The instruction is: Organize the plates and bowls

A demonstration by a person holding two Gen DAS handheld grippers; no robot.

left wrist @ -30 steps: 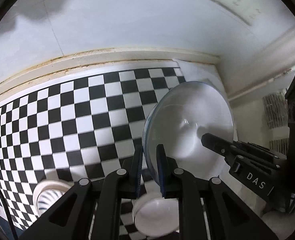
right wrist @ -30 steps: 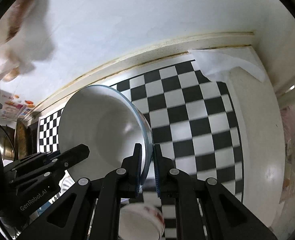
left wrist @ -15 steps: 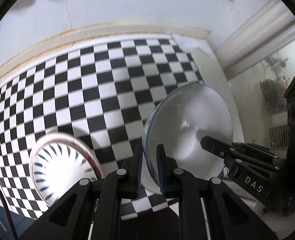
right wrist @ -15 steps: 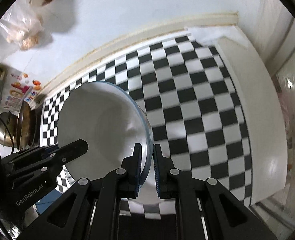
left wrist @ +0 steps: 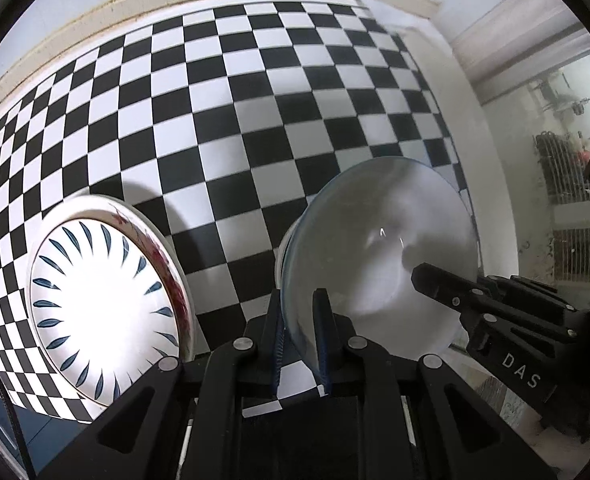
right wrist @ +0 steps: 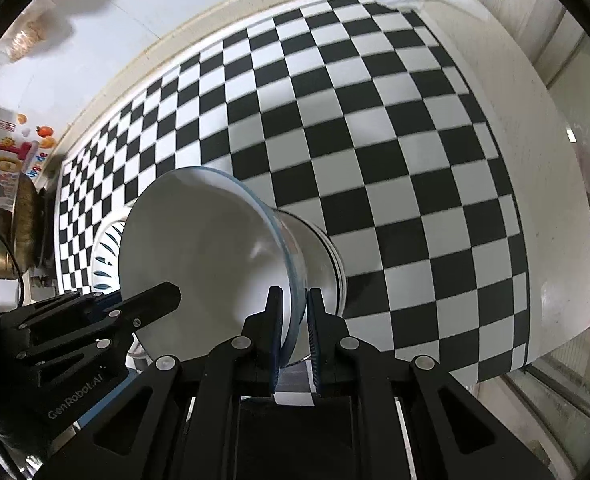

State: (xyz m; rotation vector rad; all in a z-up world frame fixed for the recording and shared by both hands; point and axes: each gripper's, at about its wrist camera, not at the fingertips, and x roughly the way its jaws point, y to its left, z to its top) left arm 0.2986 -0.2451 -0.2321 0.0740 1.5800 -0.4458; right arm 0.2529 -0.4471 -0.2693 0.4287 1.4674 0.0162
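- Left hand-held gripper (left wrist: 299,334) pinches the near rim of the glass plate (left wrist: 383,256) between narrow fingers – the plate is tilted up on edge, its face turned toward the right.
- Right hand-held gripper (right wrist: 294,334) clamps the opposite rim of the same glass plate (right wrist: 203,248), so both hold it at once; each one's black fingers show in the other's view (lettering "DAS" on one, "GenRobot.AI" on the other).
- Behind the glass plate sits a white bowl (right wrist: 323,256), its side showing just past the rim; whether the two touch I cannot tell.
- On the left lies a white plate (left wrist: 103,304) with dark blue leaf strokes around its well, resting on the checkered cloth (left wrist: 255,100) near the tabletop's front edge, apart from the glass plate.
- Checkered cloth covers most of the tabletop (right wrist: 551,208) – a bare white strip runs along its right side.
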